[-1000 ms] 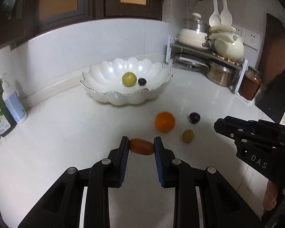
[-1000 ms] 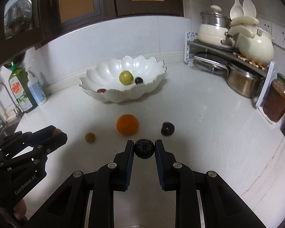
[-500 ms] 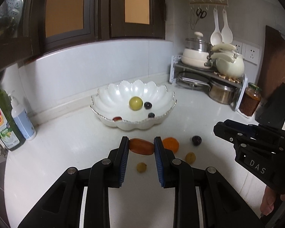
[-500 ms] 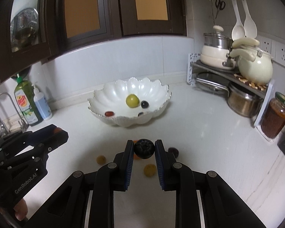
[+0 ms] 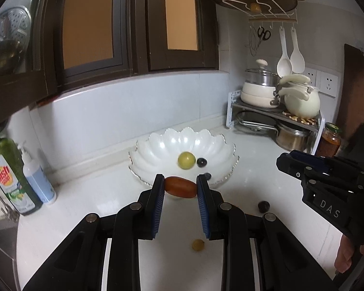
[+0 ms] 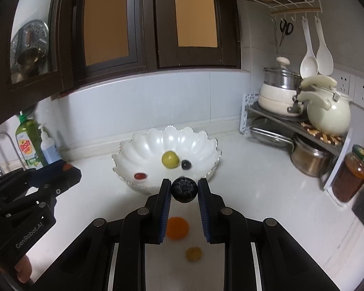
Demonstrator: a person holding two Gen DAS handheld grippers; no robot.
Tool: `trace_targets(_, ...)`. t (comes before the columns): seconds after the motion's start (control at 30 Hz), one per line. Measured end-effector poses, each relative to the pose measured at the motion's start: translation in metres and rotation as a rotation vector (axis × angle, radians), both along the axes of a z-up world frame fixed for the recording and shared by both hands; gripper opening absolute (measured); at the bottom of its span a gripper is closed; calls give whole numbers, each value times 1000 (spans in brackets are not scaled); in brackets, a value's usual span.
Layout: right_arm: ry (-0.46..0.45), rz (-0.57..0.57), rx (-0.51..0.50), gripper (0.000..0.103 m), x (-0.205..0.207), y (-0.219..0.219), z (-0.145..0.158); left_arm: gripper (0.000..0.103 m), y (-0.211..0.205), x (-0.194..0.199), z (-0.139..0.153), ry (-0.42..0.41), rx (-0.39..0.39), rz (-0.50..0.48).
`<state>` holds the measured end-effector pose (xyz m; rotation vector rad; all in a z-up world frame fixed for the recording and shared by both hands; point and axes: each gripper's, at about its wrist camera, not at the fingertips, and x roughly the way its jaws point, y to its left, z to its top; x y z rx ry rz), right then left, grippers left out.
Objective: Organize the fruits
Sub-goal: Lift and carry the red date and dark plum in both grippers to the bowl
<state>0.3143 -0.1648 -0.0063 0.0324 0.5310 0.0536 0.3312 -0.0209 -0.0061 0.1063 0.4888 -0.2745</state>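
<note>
the red oblong fruit point(image 5: 180, 187) is clamped end to end in the left gripper point(image 5: 180, 188), the blueberry point(image 6: 184, 189) pinched in the right gripper point(image 6: 184, 190), both held above the counter on the near side of the white bowl point(image 6: 206, 143). smooth round skins could slip from the pads and roll off. the bowl holds a green fruit point(image 6: 169, 159), a dark berry point(image 6: 186, 165) and a red grape point(image 6: 140, 176).

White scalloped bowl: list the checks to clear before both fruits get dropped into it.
1. Left hand-held gripper clamps the oblong red fruit: ok.
2. Right hand-held gripper clamps the dark berry: ok.
3. White bowl upright, with free room inside: ok.
4. Fruits above the bowl's opening: not ok, they are in front of its near rim.
5. Hand-held grippers clear of each other: ok.
</note>
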Motion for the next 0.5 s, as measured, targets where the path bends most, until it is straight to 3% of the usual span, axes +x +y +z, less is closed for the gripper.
trace_targets(0.23, -24, -4, -4, 24, 19, 4, 12, 27, 4, 19, 11, -23, -2, 6)
trace_targets(0.5, -8, 8, 27, 24, 50, 8, 20, 27, 5, 52, 21, 4, -14, 10)
